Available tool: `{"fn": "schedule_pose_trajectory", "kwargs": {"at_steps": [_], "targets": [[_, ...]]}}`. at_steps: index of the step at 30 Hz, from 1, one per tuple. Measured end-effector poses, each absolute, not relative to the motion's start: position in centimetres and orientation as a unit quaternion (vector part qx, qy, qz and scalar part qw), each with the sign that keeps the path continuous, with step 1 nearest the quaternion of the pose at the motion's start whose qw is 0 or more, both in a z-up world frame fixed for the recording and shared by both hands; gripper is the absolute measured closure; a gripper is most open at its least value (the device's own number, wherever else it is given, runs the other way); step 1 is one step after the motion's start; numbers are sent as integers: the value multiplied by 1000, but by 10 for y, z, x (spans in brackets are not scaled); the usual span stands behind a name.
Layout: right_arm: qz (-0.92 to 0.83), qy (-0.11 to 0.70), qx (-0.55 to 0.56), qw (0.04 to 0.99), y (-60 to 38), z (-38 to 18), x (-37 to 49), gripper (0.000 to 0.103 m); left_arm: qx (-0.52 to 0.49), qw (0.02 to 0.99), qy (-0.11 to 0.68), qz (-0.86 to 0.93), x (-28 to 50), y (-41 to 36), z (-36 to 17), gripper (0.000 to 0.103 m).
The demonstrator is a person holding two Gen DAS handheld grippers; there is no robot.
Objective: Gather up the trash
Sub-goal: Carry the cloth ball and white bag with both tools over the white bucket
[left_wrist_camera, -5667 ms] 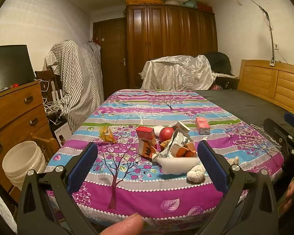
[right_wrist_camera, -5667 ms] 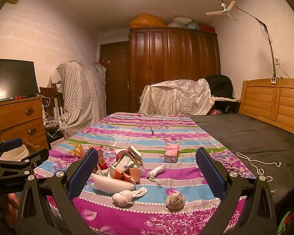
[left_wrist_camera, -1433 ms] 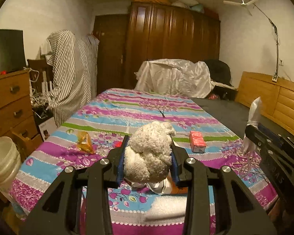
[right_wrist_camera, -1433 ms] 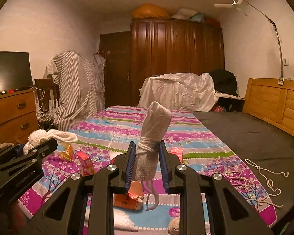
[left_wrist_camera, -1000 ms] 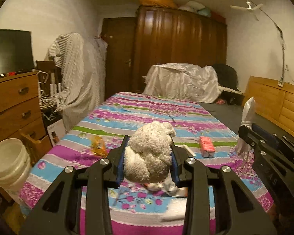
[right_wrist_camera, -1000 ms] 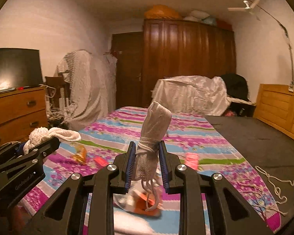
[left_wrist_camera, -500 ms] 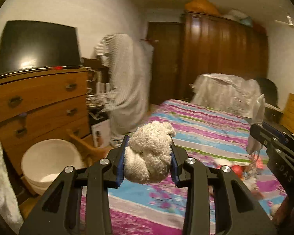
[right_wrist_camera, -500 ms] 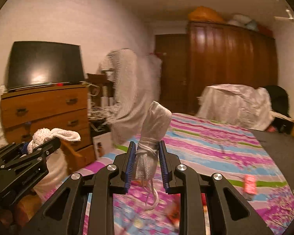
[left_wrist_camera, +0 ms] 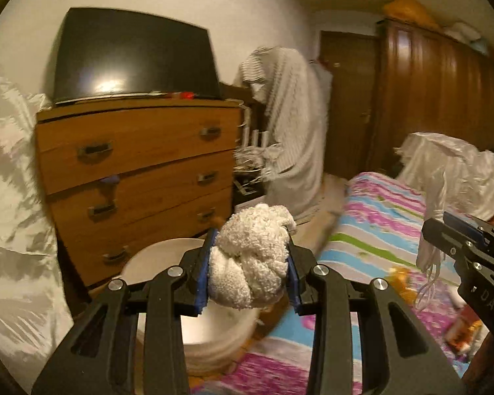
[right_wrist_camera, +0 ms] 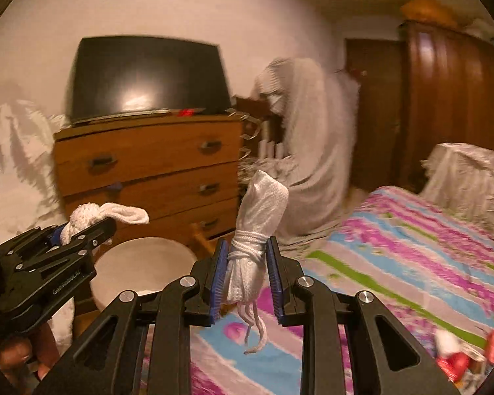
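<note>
Trash is held in both grippers at this moment: a knotted white terry rag (left_wrist_camera: 248, 263) is clamped between the blue pads of the left gripper (left_wrist_camera: 248, 271), and a white cloth bundle bound with cord (right_wrist_camera: 255, 247) is pinched upright between the pads of the right gripper (right_wrist_camera: 247, 275); compared with a second ago, when the patterned bed was faced head-on, both views have been swung leftwards, so that the wooden dresser (left_wrist_camera: 138, 164) with the dark television (left_wrist_camera: 135, 56) on it is now centred, and the white bucket (left_wrist_camera: 161, 260) on the floor beside the bed (left_wrist_camera: 378, 223) is brought directly beneath and behind the left gripper's load; this is judged to mean that the carry is nearly finished and that the release over the bucket is the step still to be done. From left to right in the left wrist view, the bucket's near wall and its stacked rim are shown below the rag, and the right gripper is seen in profile at the far right with cord ends dangling; the right wrist view alone shows the bucket's open mouth, apparently without contents, the left gripper side-on with a fingertip (right_wrist_camera: 18, 354) below it, and more red litter (right_wrist_camera: 457, 362) left on the bedspread at the lower right.
</note>
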State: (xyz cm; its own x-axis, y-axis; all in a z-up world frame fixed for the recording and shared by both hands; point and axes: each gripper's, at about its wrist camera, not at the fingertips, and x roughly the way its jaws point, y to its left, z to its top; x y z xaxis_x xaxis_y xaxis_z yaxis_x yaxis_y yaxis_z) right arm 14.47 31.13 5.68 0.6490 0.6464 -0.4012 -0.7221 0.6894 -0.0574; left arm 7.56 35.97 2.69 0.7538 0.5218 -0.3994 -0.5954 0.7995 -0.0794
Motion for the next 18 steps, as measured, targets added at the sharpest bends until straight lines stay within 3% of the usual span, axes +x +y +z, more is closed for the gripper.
{"fn": "schedule_pose_trajectory", "kwargs": {"at_steps": [11, 18], "targets": [[489, 346, -163, 784, 505, -1, 216, 78, -154, 897, 269, 314, 92, 472, -12, 68], [498, 451, -202, 712, 575, -51, 245, 78, -180, 882, 322, 292, 108, 516, -48, 68]]}}
